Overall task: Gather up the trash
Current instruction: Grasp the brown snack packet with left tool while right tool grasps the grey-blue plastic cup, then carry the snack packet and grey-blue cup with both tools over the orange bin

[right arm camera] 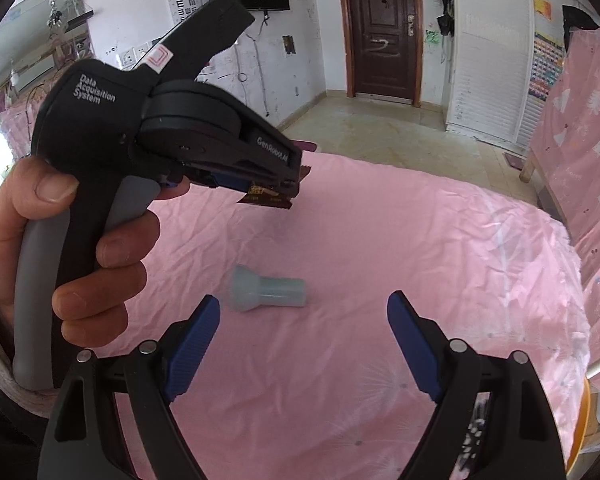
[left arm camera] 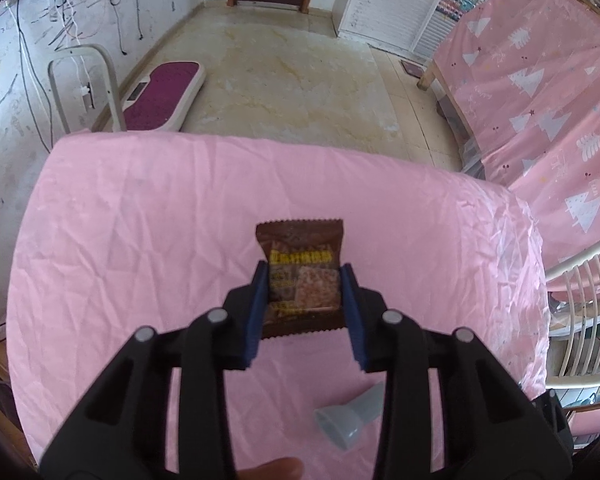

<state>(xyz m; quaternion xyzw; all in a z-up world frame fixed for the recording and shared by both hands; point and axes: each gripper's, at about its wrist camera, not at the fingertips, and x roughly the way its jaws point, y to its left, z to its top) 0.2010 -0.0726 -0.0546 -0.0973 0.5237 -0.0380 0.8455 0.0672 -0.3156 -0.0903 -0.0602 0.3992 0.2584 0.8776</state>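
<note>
A brown snack packet (left arm camera: 300, 248) with yellow lettering hangs a little above the pink cloth-covered table (left arm camera: 140, 220), and my left gripper (left arm camera: 305, 270) is shut on its two sides with the blue pads pressing in. From the right wrist view, the left gripper (right arm camera: 294, 186) is held in a hand (right arm camera: 100, 248) at the left, with the packet (right arm camera: 266, 198) sticking out of its tips. A pale grey funnel-shaped plastic piece (right arm camera: 266, 294) lies on its side on the cloth (right arm camera: 420, 240). My right gripper (right arm camera: 304, 300) stands open just short of it, touching nothing. The same piece (left arm camera: 352, 420) shows under the left gripper.
A bed with a pink tree-patterned cover (left arm camera: 540, 100) runs along the right. A white slatted chair (left arm camera: 584, 320) stands by the table's right edge. A purple-topped platform with a white handle frame (left arm camera: 160, 88) sits on the floor beyond the table.
</note>
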